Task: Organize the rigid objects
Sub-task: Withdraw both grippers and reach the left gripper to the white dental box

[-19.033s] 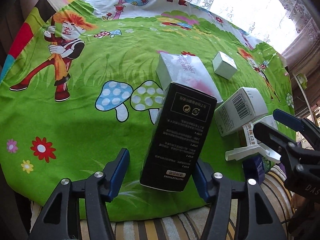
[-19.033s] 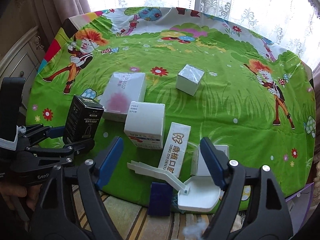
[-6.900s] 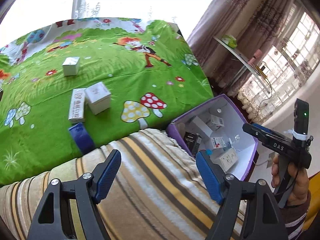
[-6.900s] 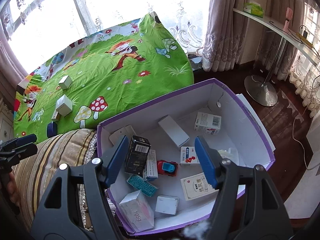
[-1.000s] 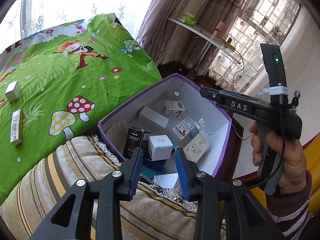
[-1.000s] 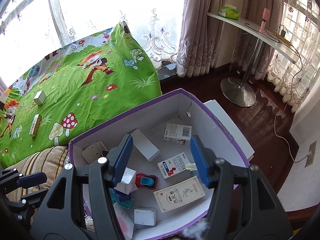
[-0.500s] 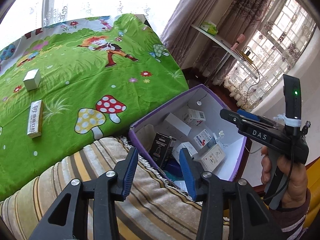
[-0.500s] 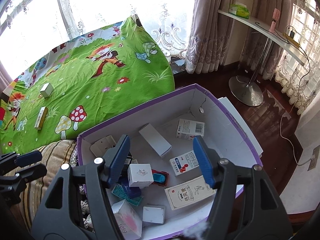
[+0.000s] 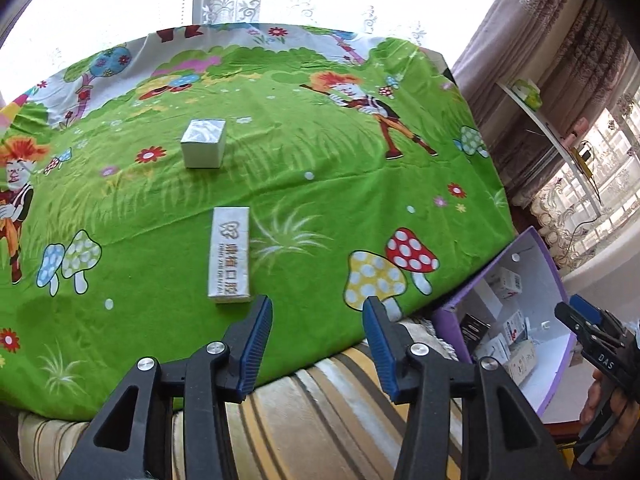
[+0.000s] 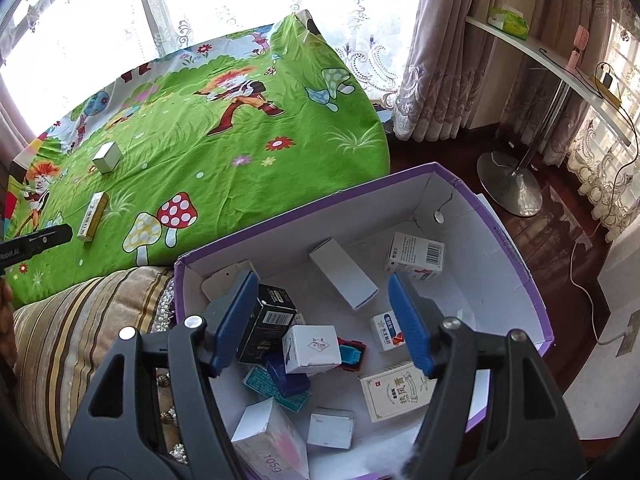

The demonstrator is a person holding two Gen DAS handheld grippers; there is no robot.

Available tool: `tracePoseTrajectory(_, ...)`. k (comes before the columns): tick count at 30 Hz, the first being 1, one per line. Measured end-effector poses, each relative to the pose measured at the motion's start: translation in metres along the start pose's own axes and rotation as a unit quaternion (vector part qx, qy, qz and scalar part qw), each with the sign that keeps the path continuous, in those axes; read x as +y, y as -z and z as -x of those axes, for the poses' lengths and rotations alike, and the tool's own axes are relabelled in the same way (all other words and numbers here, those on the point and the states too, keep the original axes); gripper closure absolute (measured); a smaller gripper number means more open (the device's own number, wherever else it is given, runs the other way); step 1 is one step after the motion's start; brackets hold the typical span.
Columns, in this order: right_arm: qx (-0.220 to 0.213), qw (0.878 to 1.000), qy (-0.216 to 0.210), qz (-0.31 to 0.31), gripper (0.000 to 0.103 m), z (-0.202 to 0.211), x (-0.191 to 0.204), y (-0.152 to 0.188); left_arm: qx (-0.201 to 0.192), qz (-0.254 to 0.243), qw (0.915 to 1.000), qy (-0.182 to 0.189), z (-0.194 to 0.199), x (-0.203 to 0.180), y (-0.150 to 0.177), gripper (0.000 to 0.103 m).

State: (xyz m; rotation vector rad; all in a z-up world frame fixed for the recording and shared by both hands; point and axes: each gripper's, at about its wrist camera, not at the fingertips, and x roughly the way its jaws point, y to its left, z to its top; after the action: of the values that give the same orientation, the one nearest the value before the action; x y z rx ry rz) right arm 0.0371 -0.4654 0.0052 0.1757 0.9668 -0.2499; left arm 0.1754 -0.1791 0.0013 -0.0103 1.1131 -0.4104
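Two boxes remained on the bed: a long box (image 9: 230,255) near its front edge, a cube (image 9: 203,143) farther back. Left gripper (image 9: 316,346), half-open and empty, should widen, straddling the long box's narrow sides. Right gripper (image 10: 322,322) hung open over the bin (image 10: 516,248).

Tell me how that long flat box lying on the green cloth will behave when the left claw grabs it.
The long flat box looks like thin printed carton, so probably light and rigid, though a hard squeeze might dent it. It lies flat, so tipping or rolling seems unlikely. On the soft green cloth it may slide rather than lift if nudged. The left claw stands open just short of it.
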Motion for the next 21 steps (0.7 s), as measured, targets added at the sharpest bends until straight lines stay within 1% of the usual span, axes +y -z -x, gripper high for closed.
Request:
tracePoseTrajectory(6,0.004,1.000,-0.007,0.017,0.031,-0.011,0.018,-0.012,0.030,0.023,0.9989,-0.026,-0.033,0.035,-0.017,0.054)
tracePoseTrajectory(9,0.004,0.999,-0.013,0.031,0.031,-0.016,0.032,-0.020,0.042,0.029,0.9980,-0.038,-0.048,0.045,-0.021,0.054)
tracePoseTrajectory(13,0.008,0.998,-0.023,0.054,0.030,-0.025,0.053,-0.032,0.050,0.032,0.9974,-0.041,-0.062,0.051,-0.024,0.054)
tracePoseTrajectory(15,0.008,0.997,-0.027,0.067,0.030,-0.030,0.066,-0.039,0.051,0.027,0.9975,-0.041,-0.066,0.051,-0.027,0.054)
tracePoseTrajectory(21,0.010,0.993,-0.053,0.101,0.029,-0.042,0.107,-0.056,0.042,-0.012,0.9970,-0.064,-0.072,0.042,-0.031,0.054)
